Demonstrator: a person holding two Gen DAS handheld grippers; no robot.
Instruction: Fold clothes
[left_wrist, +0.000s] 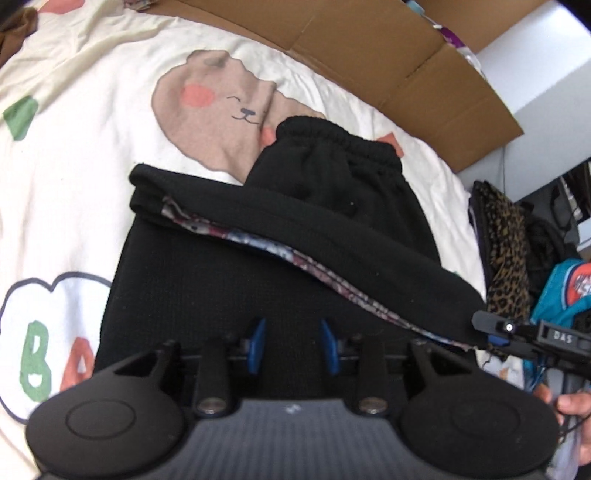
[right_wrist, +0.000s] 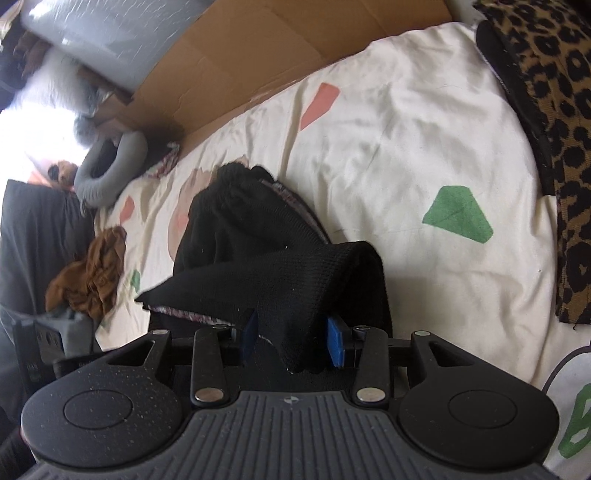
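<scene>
The black shorts (left_wrist: 258, 266) lie on the bed (left_wrist: 92, 166) with one fold already laid over, and both the left gripper (left_wrist: 293, 345) and right gripper (right_wrist: 291, 338) stand part-open, the right with slack fabric between its pads, so further folds likely remain.

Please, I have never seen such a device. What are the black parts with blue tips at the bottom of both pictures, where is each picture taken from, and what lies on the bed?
Each picture comes from a camera on a hand-held gripper, looking forward along its two blue-padded fingers. A person carries one in each hand.

The left gripper is open above the black garment, a knitted piece with an elastic waistband and a patterned lining, lying half folded on the cream printed bedcover.

The right gripper has a black fold of that garment between its pads; the pads stand apart and do not seem to press it.

Nearby lie flattened cardboard, a leopard-print cloth and a crumpled brown cloth.
</scene>
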